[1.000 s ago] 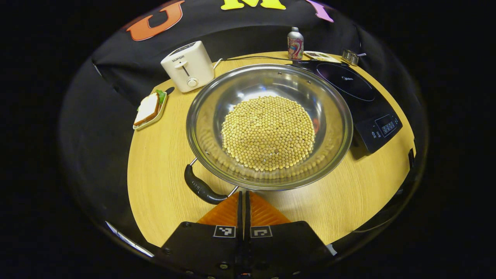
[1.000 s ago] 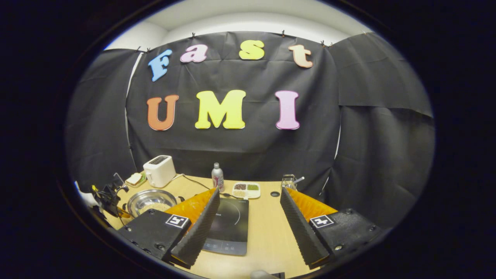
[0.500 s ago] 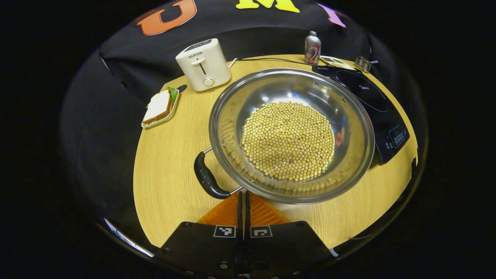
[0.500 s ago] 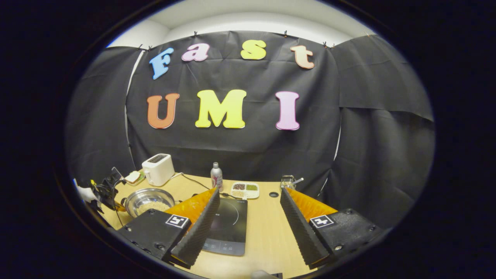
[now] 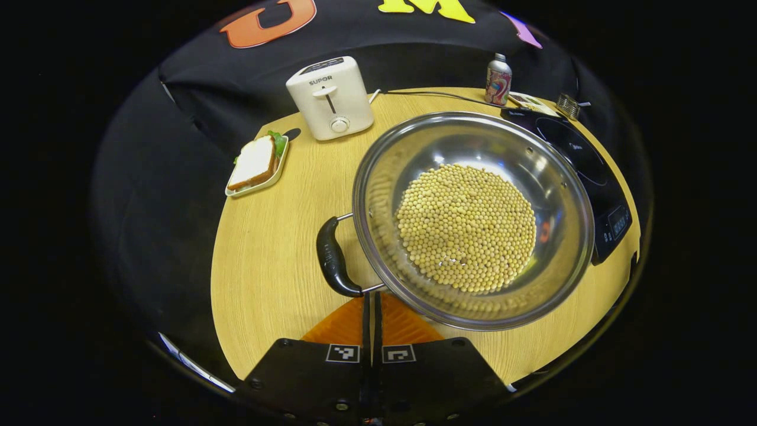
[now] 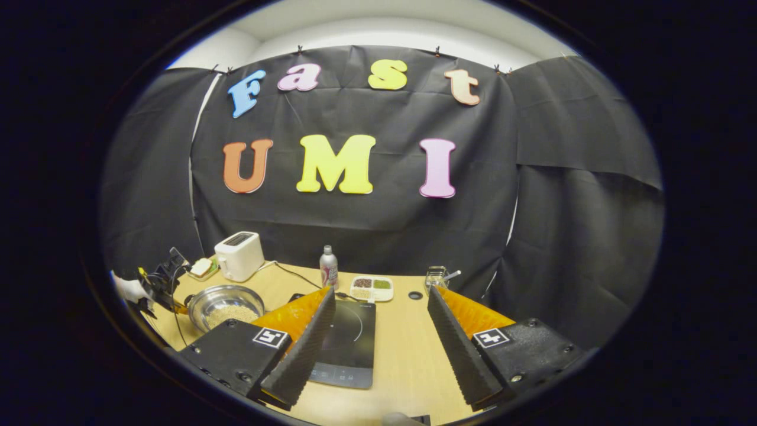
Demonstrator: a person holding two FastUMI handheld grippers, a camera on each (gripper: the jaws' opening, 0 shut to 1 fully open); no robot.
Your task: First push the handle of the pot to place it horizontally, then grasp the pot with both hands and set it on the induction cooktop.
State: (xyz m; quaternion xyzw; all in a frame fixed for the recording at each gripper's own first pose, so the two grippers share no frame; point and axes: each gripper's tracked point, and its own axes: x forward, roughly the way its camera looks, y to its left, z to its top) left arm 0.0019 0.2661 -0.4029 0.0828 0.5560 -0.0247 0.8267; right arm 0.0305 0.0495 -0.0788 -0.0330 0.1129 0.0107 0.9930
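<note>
In the left gripper view the left tongs (image 5: 372, 307) sit at the bottom centre of the frame, pressed together with nothing between them, tips just below the near end of the pot's black handle (image 5: 333, 257). The pot (image 5: 473, 219), full of pale beans, fills the centre right of that frame on the counter (image 5: 266, 254); its handle sticks out at the rim's lower left, the long axis running roughly up and down the picture, close above and a little left of the tips. Whether the tips touch the handle's wire bracket cannot be told. The induction cooktop (image 5: 585, 165) lies beyond the pot at the right edge, partly hidden by the rim.

In the right gripper view the right tongs (image 6: 378, 331) are spread wide and empty in the lower middle, with the cooktop (image 6: 349, 343) between the fingers and the pot (image 6: 225, 305) well off at lower left. The left tongs are far nearer the handle, so the push looks like theirs; the pot is not yet on the cooktop.
</note>
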